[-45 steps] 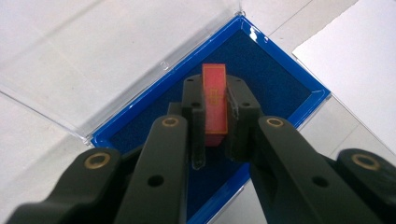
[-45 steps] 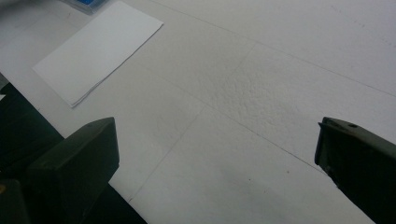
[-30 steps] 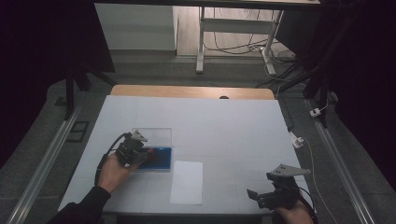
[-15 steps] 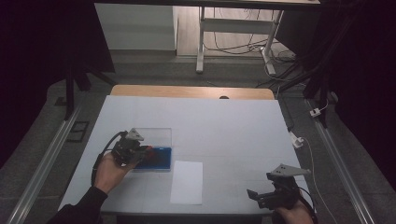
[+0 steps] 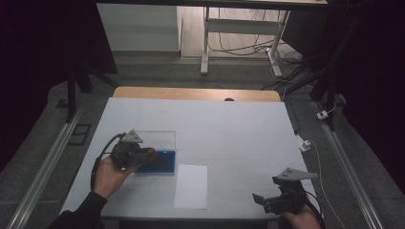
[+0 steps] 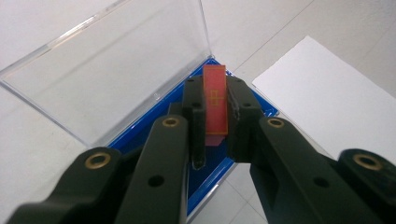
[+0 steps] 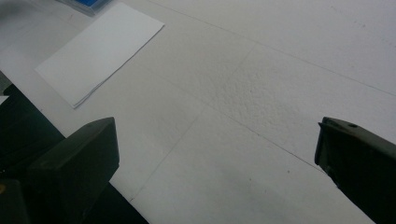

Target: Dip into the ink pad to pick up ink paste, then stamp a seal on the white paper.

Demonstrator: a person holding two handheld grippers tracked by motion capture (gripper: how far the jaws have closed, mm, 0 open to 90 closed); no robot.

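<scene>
The left gripper (image 6: 215,122), jaws clamped on a small red slip (image 6: 215,100), has drawn back a little toward the near edge of the open blue case (image 5: 160,161), so the slip looks lifted just above it. The right gripper (image 5: 274,198) waits well apart from the case, jaws wide and empty, beyond the white paper (image 5: 191,186).

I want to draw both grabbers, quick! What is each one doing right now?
Left gripper: closed, holding a small red card over the blue box.
Right gripper: open, holding nothing, above the table.
</scene>
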